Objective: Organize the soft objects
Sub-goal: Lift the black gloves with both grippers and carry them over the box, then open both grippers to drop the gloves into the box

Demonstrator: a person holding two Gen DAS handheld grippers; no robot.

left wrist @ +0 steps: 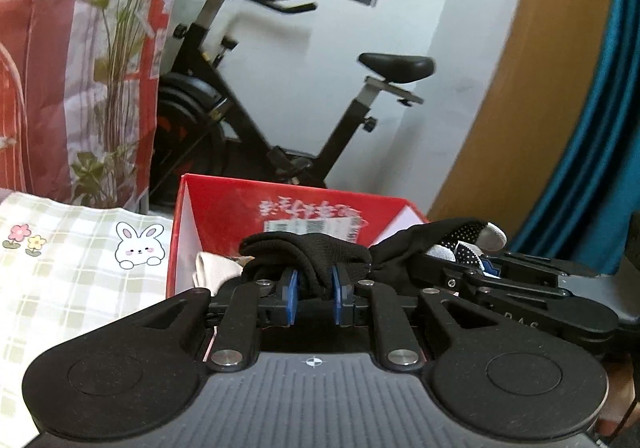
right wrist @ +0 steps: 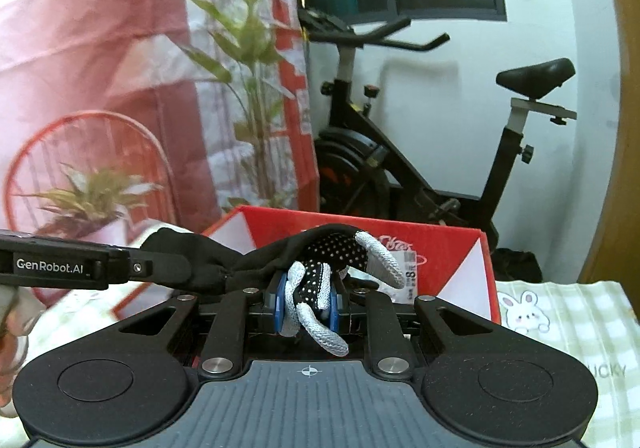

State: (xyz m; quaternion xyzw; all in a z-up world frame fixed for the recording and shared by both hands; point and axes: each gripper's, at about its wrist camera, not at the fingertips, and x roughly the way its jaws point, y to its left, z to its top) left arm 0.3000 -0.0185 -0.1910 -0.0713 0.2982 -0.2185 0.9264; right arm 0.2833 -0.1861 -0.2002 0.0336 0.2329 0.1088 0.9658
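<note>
Blue pads of the left gripper (left wrist: 314,294) clench the black knit cuff end of a glove (left wrist: 320,260), which bunches over the fingertips and drapes rightward to the right gripper (left wrist: 486,268), seen side-on in the left wrist view. Only the right wrist view shows that second grip from behind: the right gripper (right wrist: 307,306) is clamped on the glove's (right wrist: 316,260) palm, black with white dots, with pale grey knit fingers curling out above and below the pads. The glove hangs stretched between the two tools, raised just in front of an open red box (left wrist: 288,207).

From the left wrist camera, a pale cloth (left wrist: 212,268) lies inside the box at its left wall; the right wrist camera cannot see into the box (right wrist: 460,244). The right wrist view alone shows the left gripper's (right wrist: 160,268) side, printed "GenRobot.AI", and part of a hand (right wrist: 12,332) at the left edge.

A white label on the box is too blurred to read. The checked cloth (right wrist: 568,320) under the box carries a rabbit drawing and the letters "UCKY". Behind stand an exercise bike (left wrist: 280,95), a plant (right wrist: 244,59) and a red-and-white curtain (right wrist: 100,27).
</note>
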